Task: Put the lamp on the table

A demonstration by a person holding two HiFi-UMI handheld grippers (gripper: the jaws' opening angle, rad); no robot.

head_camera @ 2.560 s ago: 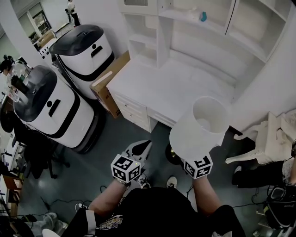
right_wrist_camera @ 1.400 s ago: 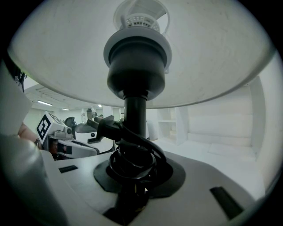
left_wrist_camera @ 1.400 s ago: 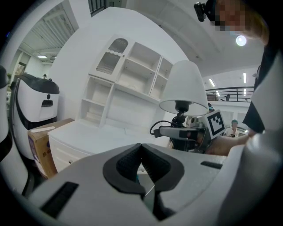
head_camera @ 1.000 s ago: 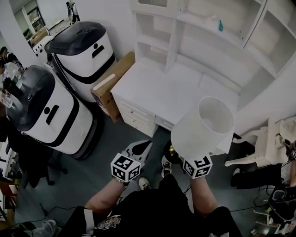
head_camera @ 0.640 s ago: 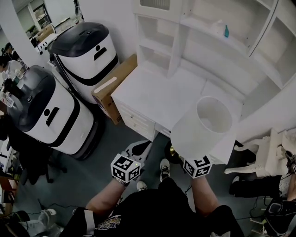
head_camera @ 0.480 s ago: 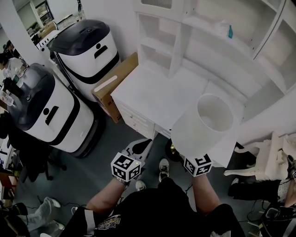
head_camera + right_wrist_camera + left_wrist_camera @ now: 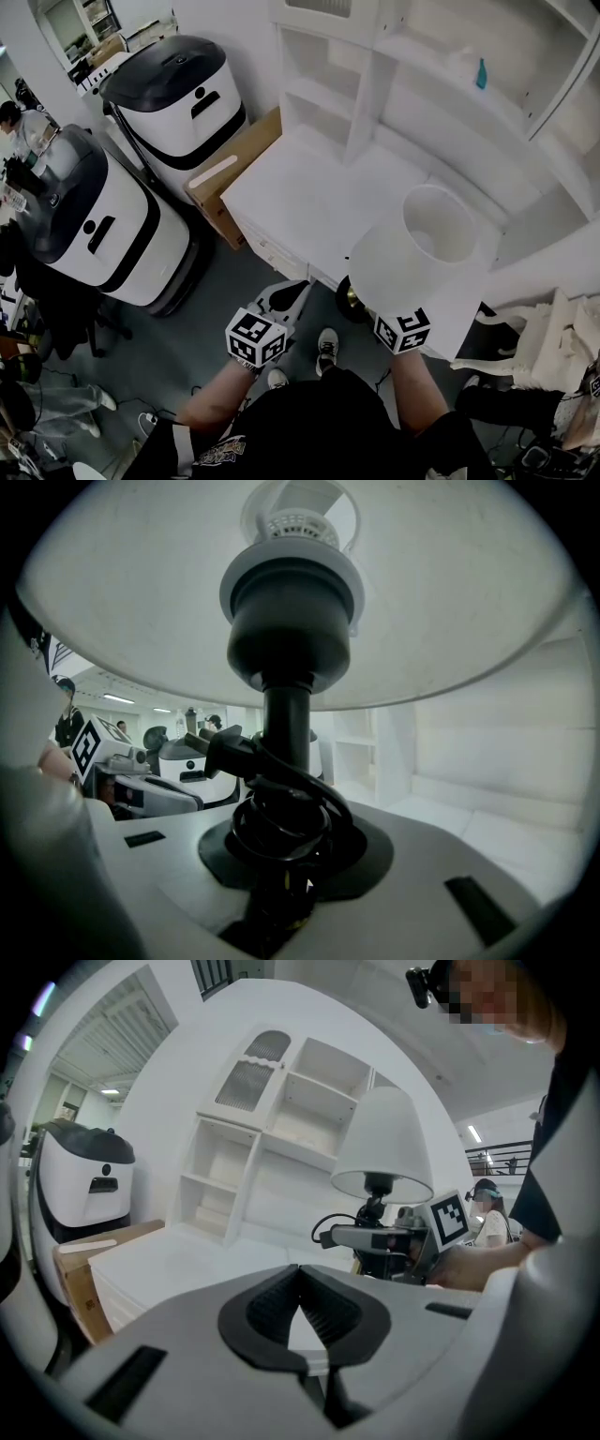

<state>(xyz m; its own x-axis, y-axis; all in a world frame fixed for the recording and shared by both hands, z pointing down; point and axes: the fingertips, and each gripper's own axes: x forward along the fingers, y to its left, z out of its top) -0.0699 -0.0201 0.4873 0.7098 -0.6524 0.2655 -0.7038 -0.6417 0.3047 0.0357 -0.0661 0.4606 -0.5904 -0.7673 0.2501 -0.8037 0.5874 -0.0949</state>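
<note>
- Carry the lamp [image 7: 412, 258] upright toward the white worktop [image 7: 309, 197]; avoid any tilt, as probably top-heavy under the wide shade [image 7: 422, 592].
- Hold the clamp firm on the thin stem [image 7: 286, 733]; risk of slipping, judged from the black cord [image 7: 281, 808] wound around it just at the jaws.
- Bring the base [image 7: 349, 302] over a bare part of the worktop, well inside the edge, and only then lower.
- Lamp in the air in front of the person, not yet set down; base seemingly over the floor, just in front of the worktop.
- Right gripper [image 7: 281, 860]: jaws clamped on the stem, shade directly above them.
- Left gripper [image 7: 300, 1312]: jaws together with nothing between, near the lamp on its left, apart from it.
</note>
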